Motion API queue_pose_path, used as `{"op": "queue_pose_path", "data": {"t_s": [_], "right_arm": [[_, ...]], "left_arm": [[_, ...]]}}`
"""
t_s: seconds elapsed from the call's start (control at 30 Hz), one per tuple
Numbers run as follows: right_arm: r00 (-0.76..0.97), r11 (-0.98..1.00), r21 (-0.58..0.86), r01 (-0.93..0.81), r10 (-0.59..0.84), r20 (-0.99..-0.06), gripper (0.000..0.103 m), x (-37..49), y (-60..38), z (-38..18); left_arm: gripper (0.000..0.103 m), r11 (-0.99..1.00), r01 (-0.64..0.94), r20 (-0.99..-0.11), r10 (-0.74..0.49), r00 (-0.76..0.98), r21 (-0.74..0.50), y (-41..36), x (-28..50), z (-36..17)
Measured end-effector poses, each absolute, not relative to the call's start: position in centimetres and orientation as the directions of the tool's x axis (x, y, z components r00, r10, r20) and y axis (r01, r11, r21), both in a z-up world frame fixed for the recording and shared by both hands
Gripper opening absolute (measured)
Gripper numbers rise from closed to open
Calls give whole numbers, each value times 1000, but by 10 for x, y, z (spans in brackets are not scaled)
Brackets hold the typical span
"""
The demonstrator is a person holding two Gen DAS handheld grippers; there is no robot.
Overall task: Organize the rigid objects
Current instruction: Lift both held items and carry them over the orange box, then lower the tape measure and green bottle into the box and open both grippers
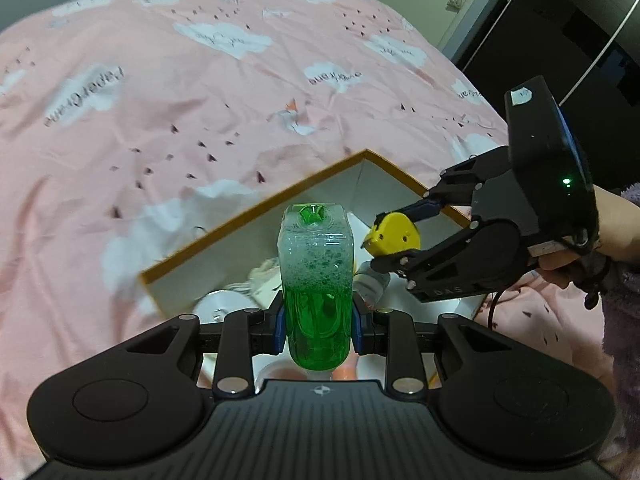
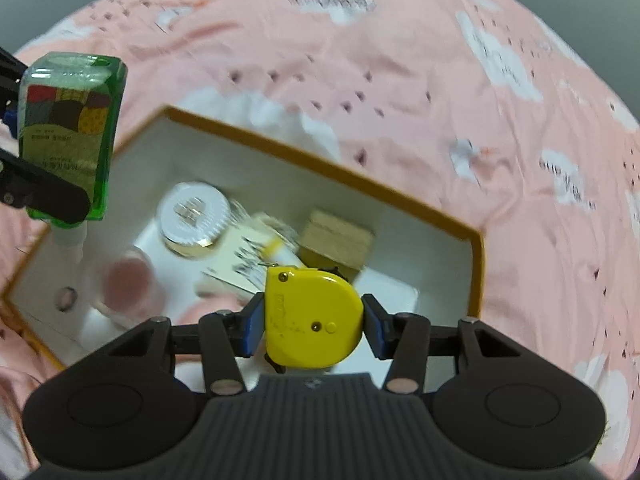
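Here the green bottle [image 1: 317,280] points lengthwise away from the left gripper [image 1: 318,326].

Pink cloud-print bedsheet [image 1: 168,120] – dark wardrobe [image 1: 592,32] beyond

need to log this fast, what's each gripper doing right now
left gripper: shut on the green bottle
right gripper: shut on the yellow tape measure

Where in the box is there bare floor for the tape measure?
The box floor is bare at the corner beyond the tape measure, beside the cardboard block. The jar, pink cup and leaflet crowd the bottle side.
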State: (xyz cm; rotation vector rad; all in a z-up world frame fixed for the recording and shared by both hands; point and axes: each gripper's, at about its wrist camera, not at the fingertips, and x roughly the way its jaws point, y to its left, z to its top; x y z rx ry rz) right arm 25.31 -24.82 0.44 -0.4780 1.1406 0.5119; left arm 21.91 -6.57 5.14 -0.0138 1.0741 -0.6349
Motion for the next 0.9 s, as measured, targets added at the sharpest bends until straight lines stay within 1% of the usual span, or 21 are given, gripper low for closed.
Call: {"op": "queue_pose_path", "data": {"t_s": [0.07,0.17,0.33,0.5,0.63,0.73,0.77,0.8,0.9], "right_arm": [[334,789,-129,-601,101,-937,50,261,-252,-5],[333,724,-207,-658,33,-942,50,271,-248,-23],[265,620,-217,-754,-16,-964,50,287,-242,-49],[281,474,-304,-826,-121,-952,50,289,-233,-74],[265,460,-293,-838,-125,-956,49,293,-235,-83],[269,464,-289,-837,-110,-957,53,294,-239,-84],[276,465,-294,-835,-110,-955,57,294,-241,-83],[283,466,-300,-832,-108,-953,58,294,-242,-81],[306,475,-311,-824,-90,-948,58,286,-249,-71]], "left_arm": [[33,822,472,-818,-491,301,-320,-73,225,44],[33,819,470,-826,-492,277,-330,-80,233,35],[33,812,476,-829,-496,259,-337,-89,240,27],[33,807,480,-833,-497,241,-343,-96,247,19],[33,802,490,-836,-498,230,-343,-102,248,15],[33,796,497,-838,-500,220,-344,-106,247,13],[33,795,497,-838,-501,217,-347,-107,246,13],[33,795,496,-838,-503,213,-350,-107,245,13],[33,791,494,-834,-511,207,-362,-112,242,14]]}}
